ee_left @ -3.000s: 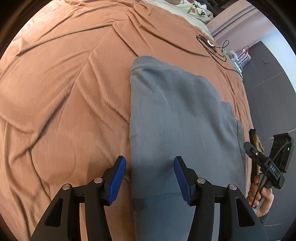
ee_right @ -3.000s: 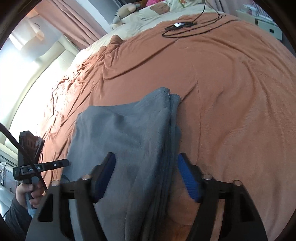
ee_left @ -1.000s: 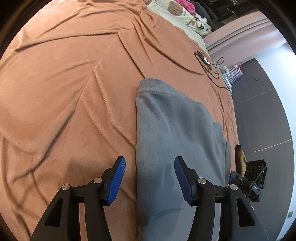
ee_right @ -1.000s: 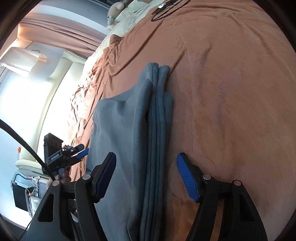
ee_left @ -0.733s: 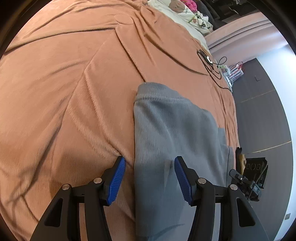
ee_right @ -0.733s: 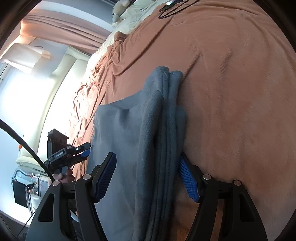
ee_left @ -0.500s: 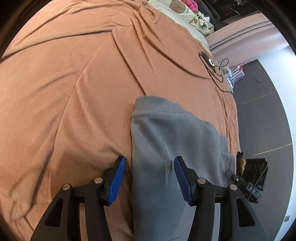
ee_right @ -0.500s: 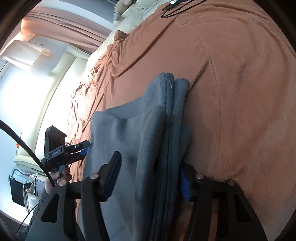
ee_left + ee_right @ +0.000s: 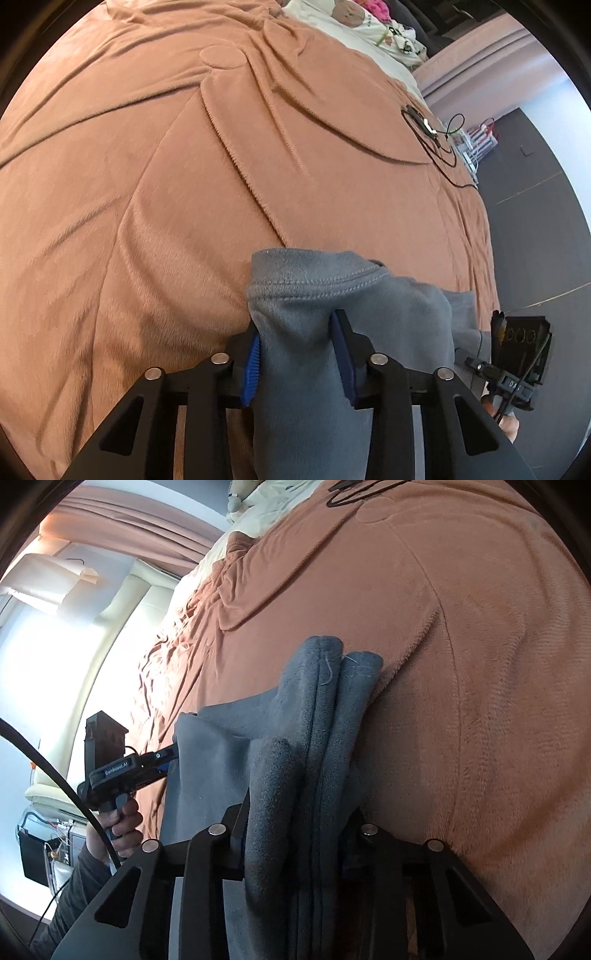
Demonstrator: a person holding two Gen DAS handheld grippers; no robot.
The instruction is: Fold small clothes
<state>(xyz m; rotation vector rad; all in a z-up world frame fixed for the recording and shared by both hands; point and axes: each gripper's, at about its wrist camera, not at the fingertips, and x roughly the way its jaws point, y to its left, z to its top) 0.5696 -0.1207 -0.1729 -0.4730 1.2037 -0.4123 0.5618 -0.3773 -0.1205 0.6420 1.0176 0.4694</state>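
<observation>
Left gripper clamped on the near left edge of the grey fleece garment, jaws just drawn in, blue pads pressing the bunched cloth from both sides. Stitched hem of the garment humped up just ahead of the fingertips, rest of the folded cloth running off to the gripper's right. Beyond the tips and to the left, only the rust-orange blanket, creased in long ridges. Far ahead and to the right, a small black device with a looped cable lying on the blanket, well apart from the garment. Low at the right edge of the left wrist view, the right gripper, seen from the side.

Right gripper likewise pinched on the garment's near right edge, jaws just drawn in, several stacked layers squeezed between the fingers and bulging over them, pads hidden by the cloth. Folded edges ending in two rounded corners ahead of the tips, lying on the blanket. To this gripper's left, the left gripper biting the opposite edge, a hand in a dark sleeve around its handle. Farther left, bright window and curtains.
</observation>
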